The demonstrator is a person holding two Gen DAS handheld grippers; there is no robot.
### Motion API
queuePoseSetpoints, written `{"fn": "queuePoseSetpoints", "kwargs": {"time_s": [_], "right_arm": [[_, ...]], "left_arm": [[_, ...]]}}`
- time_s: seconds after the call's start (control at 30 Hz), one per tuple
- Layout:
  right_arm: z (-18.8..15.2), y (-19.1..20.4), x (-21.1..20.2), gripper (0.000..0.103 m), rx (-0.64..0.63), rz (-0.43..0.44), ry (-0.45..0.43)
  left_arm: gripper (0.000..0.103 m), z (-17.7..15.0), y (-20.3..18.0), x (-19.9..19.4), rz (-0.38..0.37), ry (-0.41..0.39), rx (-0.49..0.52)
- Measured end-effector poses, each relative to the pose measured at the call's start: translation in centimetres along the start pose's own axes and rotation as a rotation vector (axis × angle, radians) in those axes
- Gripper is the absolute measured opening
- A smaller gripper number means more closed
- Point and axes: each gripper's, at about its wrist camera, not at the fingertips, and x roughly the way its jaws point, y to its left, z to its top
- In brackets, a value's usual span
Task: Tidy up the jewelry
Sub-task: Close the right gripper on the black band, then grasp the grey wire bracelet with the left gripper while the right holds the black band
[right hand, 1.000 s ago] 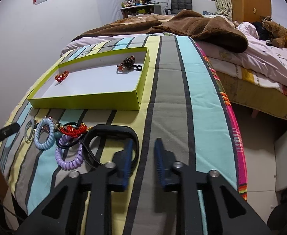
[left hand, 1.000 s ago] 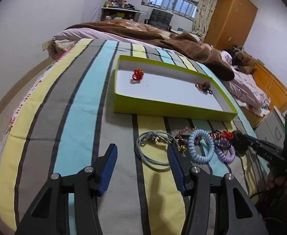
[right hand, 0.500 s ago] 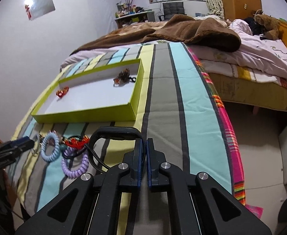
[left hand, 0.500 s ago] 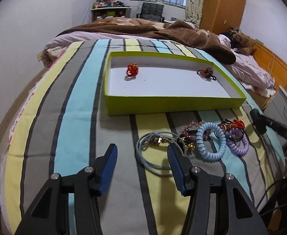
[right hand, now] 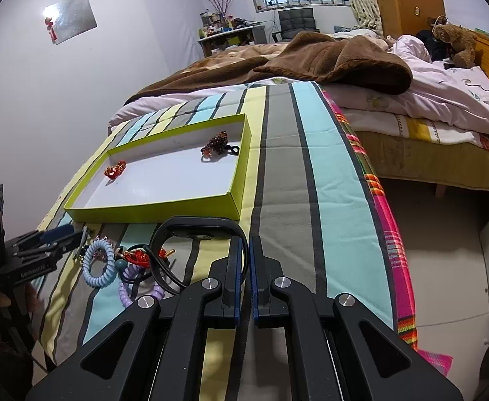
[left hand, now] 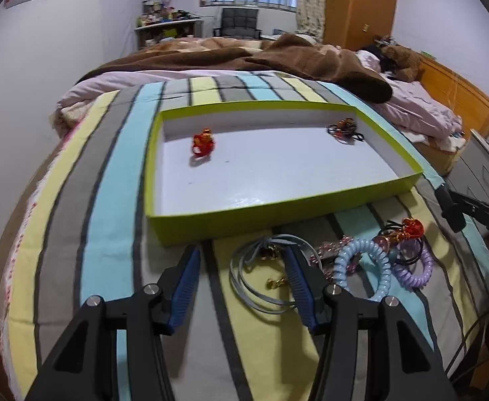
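A lime-green box (left hand: pixel 211 223) (right hand: pixel 151 212) lies on the striped bedspread and holds a red ornament (left hand: pixel 203 143) and a dark beaded hair tie (left hand: pixel 344 129). In front of it lies a pile: a grey cord necklace (left hand: pixel 258 284), a blue coil band (left hand: pixel 364 267), a purple coil band (left hand: pixel 415 272) and a red knot charm (left hand: pixel 411 229). My left gripper (left hand: pixel 241 280) is open, low over the cord necklace. My right gripper (right hand: pixel 246 270) is shut on a black bangle (right hand: pixel 194 229) and holds it just above the bedspread.
A brown blanket (right hand: pixel 338 56) and pink bedding lie behind the box. A second bed with a teddy bear (right hand: pixel 455 41) stands to the right across a floor gap. The bedspread's pink edge (right hand: pixel 388 227) drops off on the right.
My right gripper closed on the black bangle and lifted it slightly. My left gripper moved forward toward the box, its right finger now over the cord necklace.
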Motion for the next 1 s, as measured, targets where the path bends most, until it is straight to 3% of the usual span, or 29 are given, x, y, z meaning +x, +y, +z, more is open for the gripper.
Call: {"fn": "queuePoseSetpoints", "kwargs": {"time_s": [0.23, 0.33, 0.5, 0.63, 1.0], "right_arm": [[0.1, -0.2, 0.2, 0.004, 0.008, 0.004, 0.003], [0.1, -0.1, 0.3, 0.004, 0.001, 0.004, 0.006], [0.1, 0.0, 0.5, 0.004, 0.001, 0.006, 0.007], [0.1, 0.0, 0.6, 0.004, 0.003, 0.003, 0.006], [0.1, 0.5, 0.3, 0.004, -0.004, 0.009, -0.002]], "left_arm": [[0.053, 0.5, -0.2, 1.1, 0.024, 0.035, 0.002], [0.044, 0.5, -0.6, 1.2, 0.055, 0.037, 0.025], [0.017, 0.4, 0.0, 0.9, 0.046, 0.027, -0.006], [0.005, 0.1, 0.8, 0.6, 0.035, 0.016, -0.048], [0.004, -0.7, 1.8, -0.6, 0.050, -0.023, -0.096]]}}
